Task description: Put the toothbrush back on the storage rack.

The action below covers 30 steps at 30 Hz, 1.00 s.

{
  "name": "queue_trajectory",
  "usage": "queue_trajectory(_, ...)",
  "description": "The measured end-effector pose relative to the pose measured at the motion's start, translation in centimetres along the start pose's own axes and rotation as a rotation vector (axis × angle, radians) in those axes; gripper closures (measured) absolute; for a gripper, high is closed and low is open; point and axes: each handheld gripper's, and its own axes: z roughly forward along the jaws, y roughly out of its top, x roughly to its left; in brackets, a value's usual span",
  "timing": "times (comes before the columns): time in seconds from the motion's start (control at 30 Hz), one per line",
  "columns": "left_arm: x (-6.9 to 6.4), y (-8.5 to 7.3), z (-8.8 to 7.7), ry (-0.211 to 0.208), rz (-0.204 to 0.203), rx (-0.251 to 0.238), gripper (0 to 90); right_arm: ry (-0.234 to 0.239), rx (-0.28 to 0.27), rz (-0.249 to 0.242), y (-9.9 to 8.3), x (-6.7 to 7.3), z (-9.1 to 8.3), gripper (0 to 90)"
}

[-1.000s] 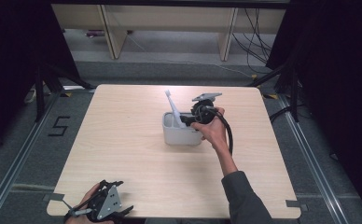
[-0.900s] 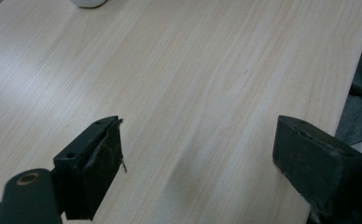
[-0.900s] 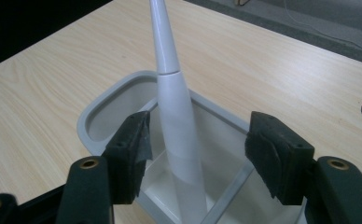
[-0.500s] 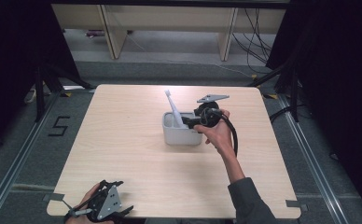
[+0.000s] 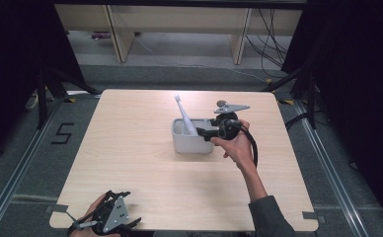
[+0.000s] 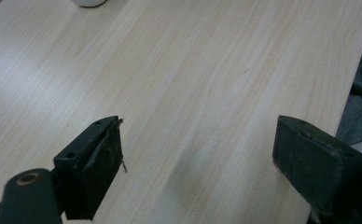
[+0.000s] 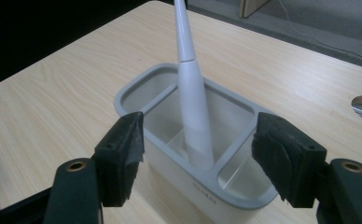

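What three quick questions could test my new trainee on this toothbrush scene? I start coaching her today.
1. True or false: the toothbrush lies flat on the table.
2. The right gripper is: A) clamped on the toothbrush B) open beside the holder C) shut on nothing.
3. Where is the left gripper?

Key: 1 false, it stands leaning in the holder. 2 B. 3 At the table's near edge, open over bare wood.
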Motion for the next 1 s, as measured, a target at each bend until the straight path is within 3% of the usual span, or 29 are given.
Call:
queue_trajectory(0.13, 0.1, 0.0, 0.0, 0.001, 0.007, 0.006, 15.4, 0.001, -0.01, -0.028, -0.3, -0.1, -0.4, 32.1)
queue_trajectory(0.17, 0.1, 0.0, -0.1, -0.006, 0.009, 0.012, 15.4, -0.001, -0.005, 0.002, -0.5, 0.2, -0.7, 31.6)
queue_trajectory(0.23, 0.1, 0.0, -0.1, 0.008, 0.011, 0.013, 15.4, -0.011, -0.021, -0.021, -0.9, 0.1, -1.0, 30.7)
queue_trajectory(0.33, 0.0, 0.0, 0.0, 0.004, 0.005, 0.005, 15.4, 0.002, -0.032, -0.002, -1.4, 0.2, -1.4, 30.4)
queue_trajectory(0.4, 0.0, 0.0, 0.0, 0.005, 0.006, 0.004, 15.4, -0.011, -0.025, -0.015, -1.5, 0.1, -1.6, 30.3)
queue_trajectory(0.43, 0.0, 0.0, 0.0, 0.005, 0.006, 0.005, 15.4, -0.011, -0.031, 0.004, -1.6, 0.3, -1.7, 30.1)
queue_trajectory(0.47, 0.0, 0.0, 0.0, 0.025, 0.009, 0.007, 15.4, 0.002, -0.045, 0.0, -2.0, 0.3, -1.7, 30.1)
queue_trajectory(0.57, 0.0, 0.0, 0.0, 0.023, 0.01, 0.007, 15.4, 0.011, -0.046, -0.004, -2.4, 0.4, -1.8, 30.5)
queue_trajectory(0.6, 0.0, 0.0, 0.0, 0.003, -0.002, -0.001, 15.4, 0.012, -0.029, -0.003, -2.8, 0.3, -1.8, 30.6)
queue_trajectory(0.77, 0.0, 0.0, 0.0, 0.018, 0.002, -0.001, 15.4, -0.005, -0.032, 0.009, -3.4, 0.2, -2.1, 30.5)
queue_trajectory(0.87, 0.0, 0.0, 0.0, 0.006, 0.014, 0.005, 15.4, -0.007, -0.023, -0.023, -4.1, -0.1, -2.5, 30.4)
queue_trajectory(1.0, 0.0, 0.0, 0.0, 0.008, 0.016, 0.01, 15.4, -0.014, -0.02, -0.011, -4.7, -0.1, -2.8, 30.2)
